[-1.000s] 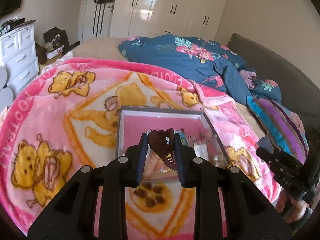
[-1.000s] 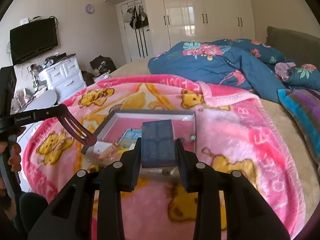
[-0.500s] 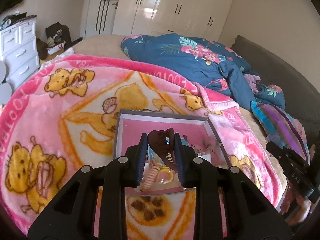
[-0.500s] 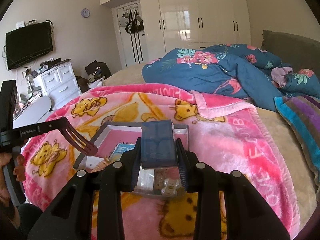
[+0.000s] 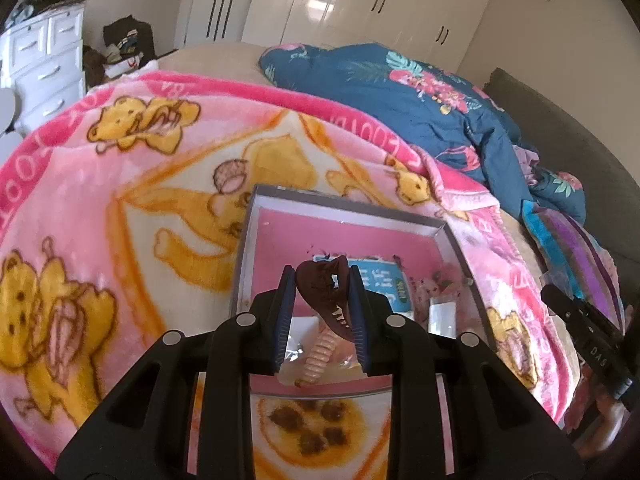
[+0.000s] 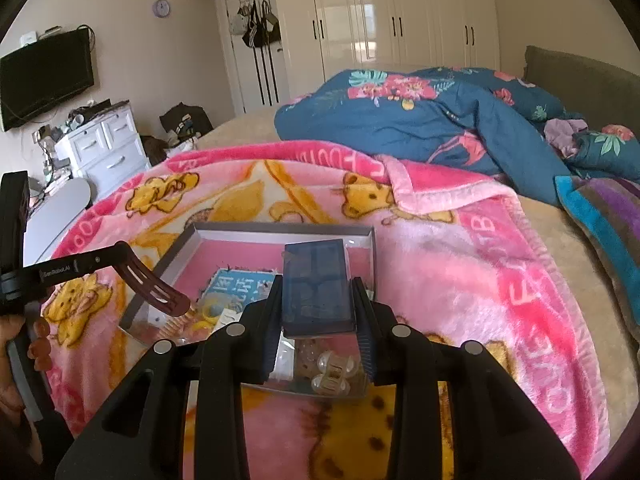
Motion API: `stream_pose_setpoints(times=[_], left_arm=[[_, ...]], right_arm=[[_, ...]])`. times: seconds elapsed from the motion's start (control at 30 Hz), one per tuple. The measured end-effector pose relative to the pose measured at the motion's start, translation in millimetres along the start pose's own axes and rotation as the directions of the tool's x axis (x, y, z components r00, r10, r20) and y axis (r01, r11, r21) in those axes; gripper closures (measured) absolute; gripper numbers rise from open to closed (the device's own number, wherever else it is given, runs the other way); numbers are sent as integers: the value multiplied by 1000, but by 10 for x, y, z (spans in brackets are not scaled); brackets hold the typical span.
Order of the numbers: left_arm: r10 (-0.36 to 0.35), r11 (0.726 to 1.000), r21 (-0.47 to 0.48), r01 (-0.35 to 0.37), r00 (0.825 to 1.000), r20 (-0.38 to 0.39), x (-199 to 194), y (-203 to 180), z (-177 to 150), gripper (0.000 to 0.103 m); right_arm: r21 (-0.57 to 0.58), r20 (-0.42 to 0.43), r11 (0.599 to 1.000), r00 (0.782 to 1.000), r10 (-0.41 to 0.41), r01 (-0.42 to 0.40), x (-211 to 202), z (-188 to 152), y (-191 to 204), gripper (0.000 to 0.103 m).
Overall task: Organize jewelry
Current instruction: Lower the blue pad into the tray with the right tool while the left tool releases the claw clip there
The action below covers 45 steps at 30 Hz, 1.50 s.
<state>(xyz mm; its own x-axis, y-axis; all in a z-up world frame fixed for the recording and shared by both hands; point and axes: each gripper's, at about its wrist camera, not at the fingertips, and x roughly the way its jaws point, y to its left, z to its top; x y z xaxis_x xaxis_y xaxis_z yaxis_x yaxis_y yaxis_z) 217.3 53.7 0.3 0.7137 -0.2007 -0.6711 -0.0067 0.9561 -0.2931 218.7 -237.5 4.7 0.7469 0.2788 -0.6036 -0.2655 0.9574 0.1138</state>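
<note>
A shallow grey box [image 5: 344,205] with a pink floor lies on the pink blanket; it also shows in the right wrist view [image 6: 280,233]. It holds a blue card [image 5: 380,280], a coiled hair tie [image 5: 318,356], small packets and a pearl clip [image 6: 332,372]. My left gripper [image 5: 322,280] is shut on a dark brown claw hair clip [image 5: 326,296] and holds it over the box's near half. My right gripper [image 6: 316,292] is shut on a dark blue translucent case [image 6: 316,284] above the box's near right corner. The brown clip also shows in the right wrist view [image 6: 154,286].
The pink teddy-bear blanket [image 5: 132,208] covers the bed. A blue floral duvet [image 6: 420,120] is heaped behind, a striped pillow [image 6: 608,232] lies at the right. A white drawer chest [image 6: 104,148] and white wardrobes [image 6: 392,20] stand beyond the bed.
Both grippers have moved forward and a little lower over the box, still holding their items. The box now sits closer under both grippers.
</note>
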Motion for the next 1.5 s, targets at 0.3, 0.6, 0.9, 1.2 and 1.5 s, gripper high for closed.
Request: stream_pose_setpoints(times=[0.3, 0.6, 0.9, 1.2, 1.5], left_arm=[[3, 1000, -27, -4, 1000, -23, 198, 172, -86, 85], [7, 999, -37, -8, 999, -31, 251, 254, -103, 85], [17, 1000, -23, -18, 999, -28, 264, 266, -119, 84], [17, 999, -37, -18, 999, -36, 284, 333, -121, 84], [25, 1000, -19, -25, 1000, -17, 212, 300, -147, 64]], right_arm=[[9, -57, 1000, 998, -17, 18, 312, -95, -55, 72], [7, -122, 1000, 992, -16, 17, 645, -215, -32, 72], [57, -183, 998, 983, 13, -3, 888, -310, -25, 72], [53, -212, 999, 977, 15, -4, 911, -394, 28, 65], [62, -154, 998, 988, 5, 5, 552, -405, 13, 41]])
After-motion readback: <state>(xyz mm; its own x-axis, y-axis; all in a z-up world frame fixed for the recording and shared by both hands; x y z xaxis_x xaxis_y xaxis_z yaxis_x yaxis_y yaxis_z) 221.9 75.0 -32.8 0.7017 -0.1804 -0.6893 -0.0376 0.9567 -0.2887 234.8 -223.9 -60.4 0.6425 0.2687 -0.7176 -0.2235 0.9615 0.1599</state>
